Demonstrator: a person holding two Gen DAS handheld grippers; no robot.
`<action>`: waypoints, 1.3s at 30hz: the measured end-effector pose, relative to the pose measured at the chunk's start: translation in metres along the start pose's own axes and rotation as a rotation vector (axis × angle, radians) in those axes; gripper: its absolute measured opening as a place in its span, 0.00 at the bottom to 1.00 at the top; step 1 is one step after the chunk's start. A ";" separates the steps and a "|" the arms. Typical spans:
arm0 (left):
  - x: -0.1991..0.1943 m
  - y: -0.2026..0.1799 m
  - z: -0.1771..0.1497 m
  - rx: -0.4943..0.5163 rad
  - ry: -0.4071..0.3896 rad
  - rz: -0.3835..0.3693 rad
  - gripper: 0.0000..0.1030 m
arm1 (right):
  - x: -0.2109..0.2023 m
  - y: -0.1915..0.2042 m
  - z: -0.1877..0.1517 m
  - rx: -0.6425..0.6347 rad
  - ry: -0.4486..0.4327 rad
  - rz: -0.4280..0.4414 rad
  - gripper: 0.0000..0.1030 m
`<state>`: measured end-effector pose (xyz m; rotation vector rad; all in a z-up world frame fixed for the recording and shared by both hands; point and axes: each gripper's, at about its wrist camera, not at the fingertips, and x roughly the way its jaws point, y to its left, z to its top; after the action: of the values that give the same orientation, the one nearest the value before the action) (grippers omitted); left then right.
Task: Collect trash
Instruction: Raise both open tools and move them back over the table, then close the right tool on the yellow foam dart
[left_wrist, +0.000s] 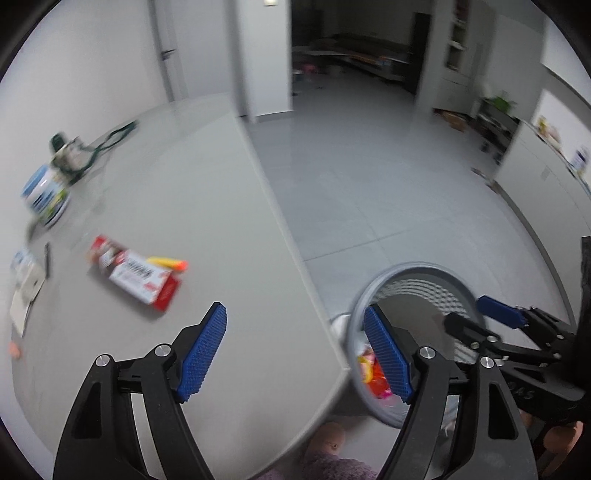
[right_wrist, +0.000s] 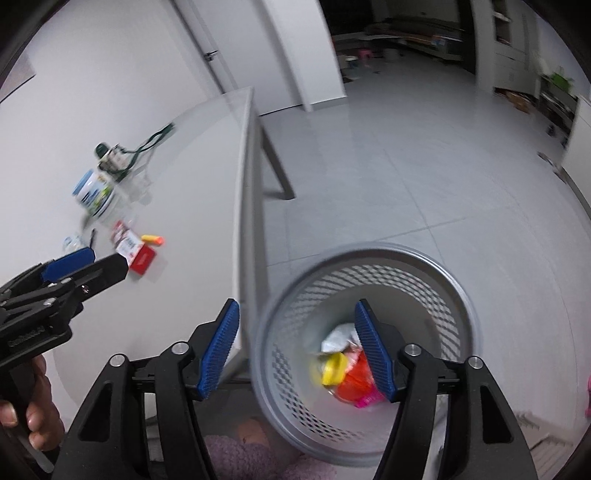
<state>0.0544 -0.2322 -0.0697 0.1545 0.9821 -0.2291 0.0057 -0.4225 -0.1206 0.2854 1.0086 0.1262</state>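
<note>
A grey mesh bin (right_wrist: 369, 251) stands on the floor beside the table's edge, holding yellow, red and white wrappers (right_wrist: 347, 373). My right gripper (right_wrist: 295, 310) hangs open over the bin's near rim with nothing between its blue pads. In the left wrist view my left gripper (left_wrist: 293, 317) is open and empty above the table's corner, with the bin (left_wrist: 417, 269) and the right gripper (left_wrist: 465, 312) to its right. On the table lie a red and white box (left_wrist: 136, 277) and a yellow-orange piece (left_wrist: 168, 263) touching it, ahead and to the left of the left gripper.
Further left on the grey table (left_wrist: 221, 221) stand a blue-lidded tub (left_wrist: 44, 195), a green cable (left_wrist: 114, 136) and white papers (left_wrist: 26, 295). A table leg (right_wrist: 277, 166) is beyond the bin. Tiled floor (right_wrist: 443, 166) spreads right. Purple fuzzy fabric (left_wrist: 332, 465) lies below.
</note>
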 end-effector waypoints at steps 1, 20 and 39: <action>0.001 0.009 -0.001 -0.021 0.002 0.019 0.74 | 0.002 0.004 0.002 -0.010 0.005 0.007 0.62; 0.090 0.157 -0.013 -0.332 0.043 0.188 0.75 | 0.084 0.109 0.034 -0.160 0.105 0.077 0.62; 0.133 0.205 -0.022 -0.347 0.037 0.221 0.75 | 0.130 0.140 0.036 -0.175 0.172 0.058 0.62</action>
<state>0.1611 -0.0455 -0.1880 -0.0511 1.0180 0.1478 0.1090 -0.2644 -0.1676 0.1451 1.1525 0.2941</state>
